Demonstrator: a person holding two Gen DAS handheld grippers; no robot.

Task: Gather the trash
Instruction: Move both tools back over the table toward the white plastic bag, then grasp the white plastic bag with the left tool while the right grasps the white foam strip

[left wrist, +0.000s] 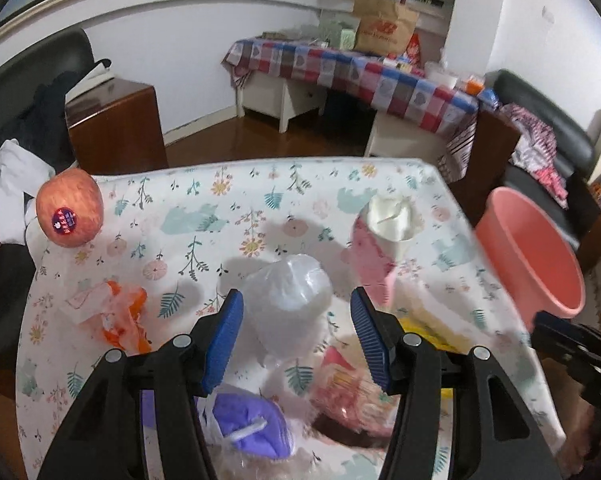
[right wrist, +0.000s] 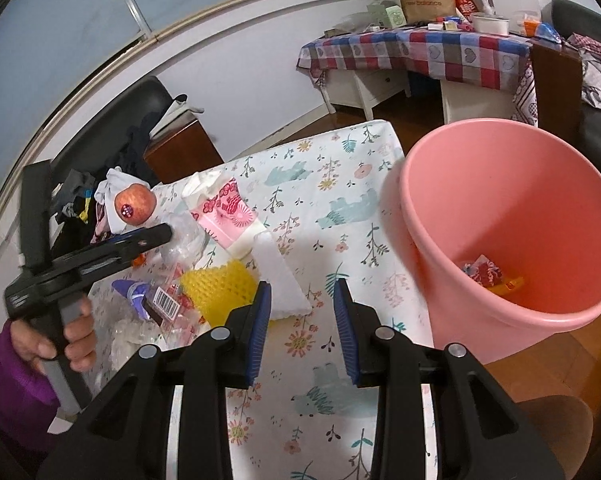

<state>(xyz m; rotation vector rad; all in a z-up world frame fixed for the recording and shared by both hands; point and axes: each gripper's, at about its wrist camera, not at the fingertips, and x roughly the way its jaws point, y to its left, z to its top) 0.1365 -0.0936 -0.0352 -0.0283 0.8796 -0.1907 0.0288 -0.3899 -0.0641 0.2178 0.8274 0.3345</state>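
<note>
**Left jaws line up on the clear plastic wad**

Jaws of the left gripper (left wrist: 296, 316) stand wide and empty, with the crumpled clear plastic bag (left wrist: 288, 300) straight ahead between the blue pads, neither pad pressing it as far as I can tell. Largest first: the flowered table (left wrist: 228, 200) carries the litter; the pink bin (right wrist: 512, 232) stands off its right edge, well apart from the wad, already holding a few wrappers. The bag is roundish, with no clear long axis. Nearer the camera lie a purple glove (left wrist: 248, 424) and a red wrapper (left wrist: 348, 384). The right gripper (right wrist: 302, 328), partly open and holding nothing, hovers over bare cloth by the bin, so the left hand is plainly the nearer.
</note>
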